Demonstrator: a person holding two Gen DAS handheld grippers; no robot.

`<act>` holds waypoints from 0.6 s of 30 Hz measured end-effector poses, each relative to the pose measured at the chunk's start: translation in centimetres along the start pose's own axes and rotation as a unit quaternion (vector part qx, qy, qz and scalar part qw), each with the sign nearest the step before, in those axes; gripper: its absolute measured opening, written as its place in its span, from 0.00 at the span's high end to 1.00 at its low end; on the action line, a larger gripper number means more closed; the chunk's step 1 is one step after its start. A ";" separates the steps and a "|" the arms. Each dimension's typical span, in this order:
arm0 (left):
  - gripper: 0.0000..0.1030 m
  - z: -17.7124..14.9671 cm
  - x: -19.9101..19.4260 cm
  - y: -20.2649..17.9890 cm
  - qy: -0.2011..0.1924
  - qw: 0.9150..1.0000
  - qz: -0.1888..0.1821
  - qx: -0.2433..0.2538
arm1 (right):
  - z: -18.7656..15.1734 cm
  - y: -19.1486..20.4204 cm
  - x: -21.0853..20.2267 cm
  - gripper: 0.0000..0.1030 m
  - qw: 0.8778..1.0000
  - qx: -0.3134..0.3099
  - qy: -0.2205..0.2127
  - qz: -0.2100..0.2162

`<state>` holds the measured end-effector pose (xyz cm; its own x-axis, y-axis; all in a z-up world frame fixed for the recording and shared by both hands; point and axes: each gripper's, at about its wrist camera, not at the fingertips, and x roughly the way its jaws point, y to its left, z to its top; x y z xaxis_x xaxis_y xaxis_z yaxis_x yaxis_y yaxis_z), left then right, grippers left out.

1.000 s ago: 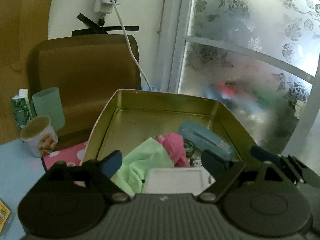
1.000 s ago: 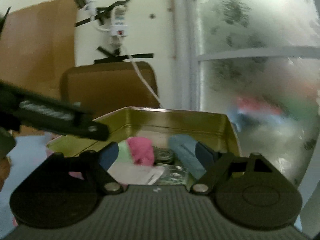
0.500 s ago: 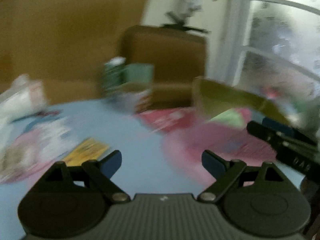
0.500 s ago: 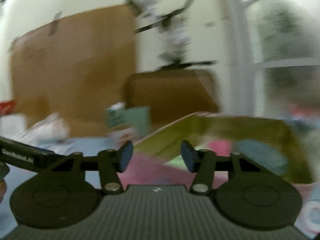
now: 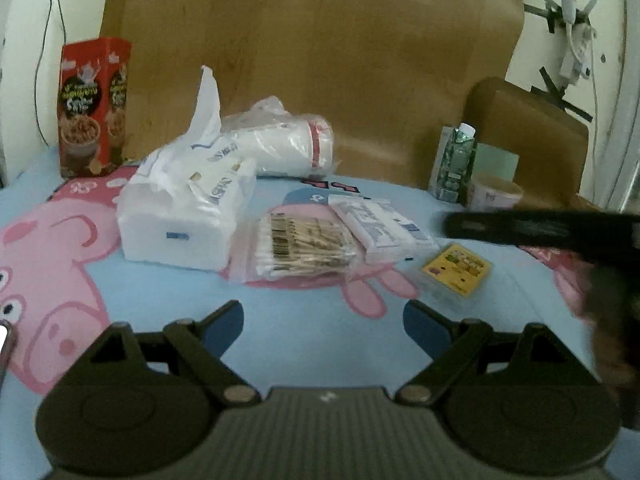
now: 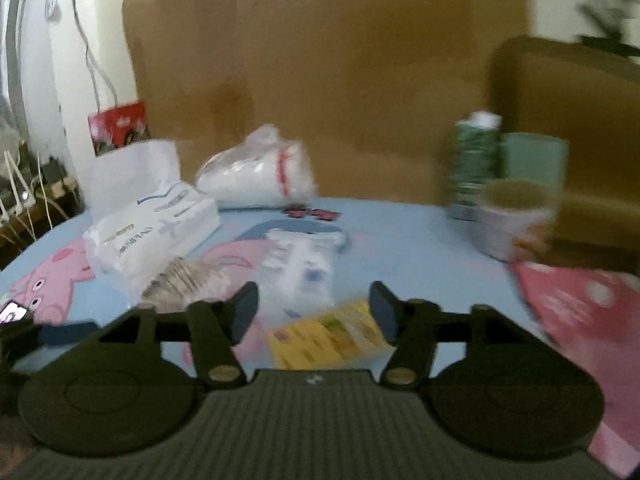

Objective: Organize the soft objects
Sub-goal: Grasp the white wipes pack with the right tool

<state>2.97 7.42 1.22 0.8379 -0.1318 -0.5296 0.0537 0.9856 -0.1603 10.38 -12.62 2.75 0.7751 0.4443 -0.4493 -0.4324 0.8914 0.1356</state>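
Note:
A white tissue pack [image 5: 188, 208] [image 6: 152, 232] lies on the blue cartoon tablecloth. Beside it are a clear bag of cotton swabs [image 5: 304, 246] [image 6: 180, 280], a flat white packet [image 5: 380, 228] [image 6: 300, 264] and a small yellow card box [image 5: 456, 270] [image 6: 324, 340]. My left gripper [image 5: 323, 322] hovers open over bare cloth in front of the swabs, nothing between its fingers. My right gripper [image 6: 313, 312] hangs just above the yellow box, its jaws opening and empty. The right gripper shows as a dark bar [image 5: 540, 232] in the left wrist view.
A bagged stack of white cups [image 5: 288, 148] lies behind the tissues. A red snack box [image 5: 94, 108] stands at the far left. A green carton [image 5: 454, 164], a green cup [image 6: 534, 160] and a snack cup [image 6: 514, 216] stand at the back right. A pink tin lid [image 6: 576, 320] lies right.
Both grippers swung left, away from the gold tin with the cloths, and now face the tissue pack and packets. The right jaws narrowed midway and then widened.

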 end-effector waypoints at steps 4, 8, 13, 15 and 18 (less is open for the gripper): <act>0.12 -0.2 -0.5 0.2 -0.013 1.000 -0.014 -0.001 | 1.0 1.9 5.3 0.25 0.998 -0.019 0.056 -0.018; 0.12 -0.5 -0.5 0.2 -0.015 1.000 -0.021 -0.001 | 1.0 1.5 7.4 0.35 0.997 -0.001 0.081 -0.001; 0.12 -0.3 -0.2 0.5 -0.014 1.000 -0.025 -0.009 | 2.1 0.6 4.8 0.70 0.999 0.030 0.043 0.015; 0.12 -0.3 -0.3 0.6 -0.015 1.000 -0.024 -0.012 | 2.4 0.6 2.7 0.82 0.999 0.022 0.020 0.015; 0.12 -0.4 -0.5 1.0 -0.019 0.999 -0.025 -0.023 | 1.5 0.2 -0.9 0.86 0.999 0.029 0.015 0.042</act>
<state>2.45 8.45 1.01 0.8549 -0.1751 -0.4884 0.0708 0.9719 -0.2245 10.35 -12.71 4.52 0.7230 0.5150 -0.4605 -0.4670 0.8555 0.2237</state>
